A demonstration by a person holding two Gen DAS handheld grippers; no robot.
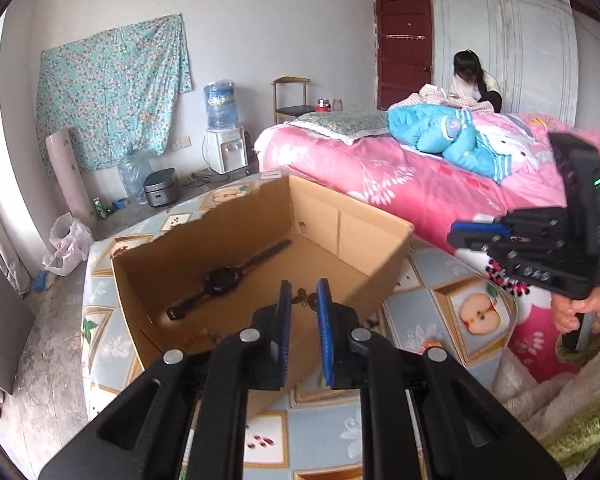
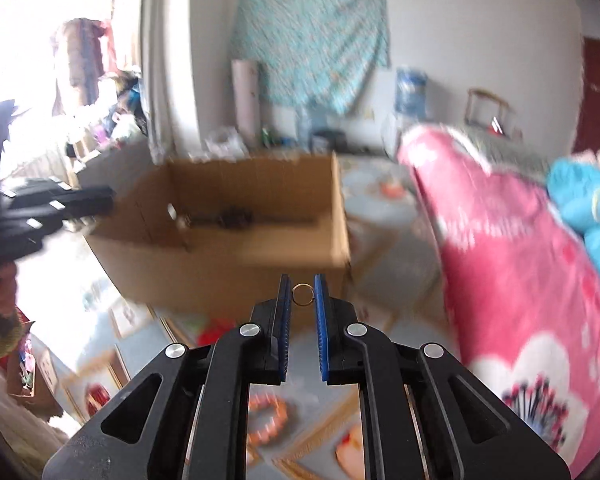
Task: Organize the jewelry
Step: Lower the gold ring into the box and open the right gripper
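While the right gripper (image 2: pixel 303 294) is pinching a small gold ring (image 2: pixel 303 294) between its blue pads (image 2: pixel 321 308), with the jaws drawn close around it, the left gripper (image 1: pixel 303 300) is holding its own jaws nearly closed on what seems to be a small brass-coloured ornament (image 1: pixel 305 299), though that piece is too small to name with confidence. Both claws are hanging over the near rim of an open cardboard box (image 1: pixel 372 240).

A black wristwatch (image 1: pixel 224 280) is lying flat on the box floor, its strap stretched from near left to far right. The box is sitting on a table covered with a fruit-printed cloth (image 1: pixel 476 312). To the right, a bed with a pink flowered quilt (image 1: pixel 412 176) is carrying a bundled blue garment (image 1: pixel 448 132). Along the far wall a teal flowered sheet (image 1: pixel 112 92) is hanging, with a water dispenser (image 1: pixel 224 136) and a rice cooker (image 1: pixel 161 186) on the floor below it.

The left wrist view is sharp and is showing a seated person (image 1: pixel 476 80) beyond the bed, a dark red door (image 1: pixel 404 48), and a hand (image 1: pixel 584 312) gripping the right tool's handle at the right edge. The right wrist view is blurred; it alone is showing the ring clearly, along with a bright window (image 2: pixel 40 60) and cluttered shelves at the far left.
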